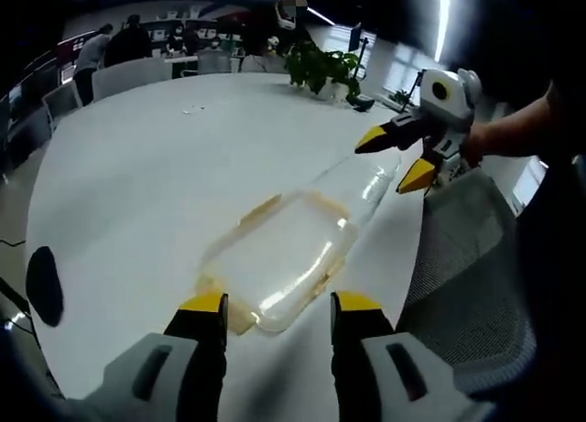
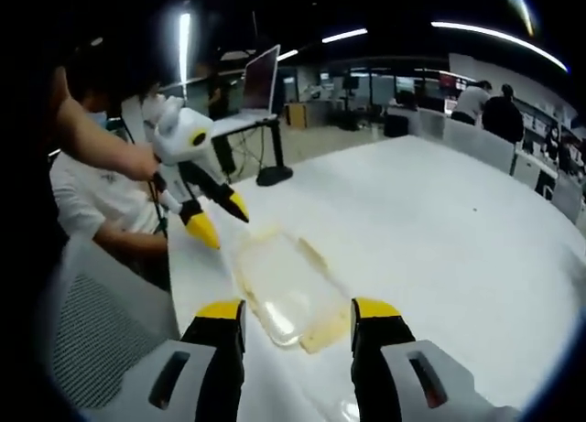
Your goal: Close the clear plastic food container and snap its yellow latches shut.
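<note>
The clear plastic food container with pale yellow latches (image 1: 288,257) is lying near the edge of the round white table (image 1: 137,184), beside a grey mesh chair back (image 1: 462,257). Its outline is washing out against the tabletop, so lid seating is hard to judge. The left gripper (image 1: 277,305) is hovering with jaws apart and empty. Farther off, the right gripper (image 1: 396,156) is spreading its yellow tips, nothing between them. The right gripper view is showing a dark monitor (image 2: 261,79); the left gripper view, a green potted plant (image 1: 322,71).
</note>
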A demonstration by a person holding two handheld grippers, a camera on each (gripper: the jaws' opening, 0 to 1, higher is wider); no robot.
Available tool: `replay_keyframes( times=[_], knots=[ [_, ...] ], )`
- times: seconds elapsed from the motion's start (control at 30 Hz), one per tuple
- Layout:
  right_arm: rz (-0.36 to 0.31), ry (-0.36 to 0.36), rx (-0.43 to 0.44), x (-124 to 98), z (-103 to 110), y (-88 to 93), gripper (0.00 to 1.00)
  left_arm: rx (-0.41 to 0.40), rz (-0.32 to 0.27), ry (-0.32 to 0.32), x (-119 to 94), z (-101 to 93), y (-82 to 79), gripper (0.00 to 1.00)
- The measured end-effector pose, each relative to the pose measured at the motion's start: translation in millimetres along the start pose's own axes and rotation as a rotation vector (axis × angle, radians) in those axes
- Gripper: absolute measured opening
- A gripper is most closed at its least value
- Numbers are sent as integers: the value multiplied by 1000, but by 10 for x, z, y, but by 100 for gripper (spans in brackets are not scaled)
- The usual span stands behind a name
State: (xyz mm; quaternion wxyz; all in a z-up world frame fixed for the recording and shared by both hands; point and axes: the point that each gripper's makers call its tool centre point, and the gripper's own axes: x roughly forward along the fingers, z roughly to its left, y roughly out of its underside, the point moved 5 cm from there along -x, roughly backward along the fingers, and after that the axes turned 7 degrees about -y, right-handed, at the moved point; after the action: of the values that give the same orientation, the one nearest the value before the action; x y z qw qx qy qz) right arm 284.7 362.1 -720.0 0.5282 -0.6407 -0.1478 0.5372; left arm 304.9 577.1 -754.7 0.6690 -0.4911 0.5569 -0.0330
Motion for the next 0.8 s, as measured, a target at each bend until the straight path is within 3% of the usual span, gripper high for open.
replay_keyframes(
  times=[0.8],
  knots=[
    [80, -35, -38, 179, -148, 38, 45, 101, 60, 34, 110, 178, -36, 45]
  ],
)
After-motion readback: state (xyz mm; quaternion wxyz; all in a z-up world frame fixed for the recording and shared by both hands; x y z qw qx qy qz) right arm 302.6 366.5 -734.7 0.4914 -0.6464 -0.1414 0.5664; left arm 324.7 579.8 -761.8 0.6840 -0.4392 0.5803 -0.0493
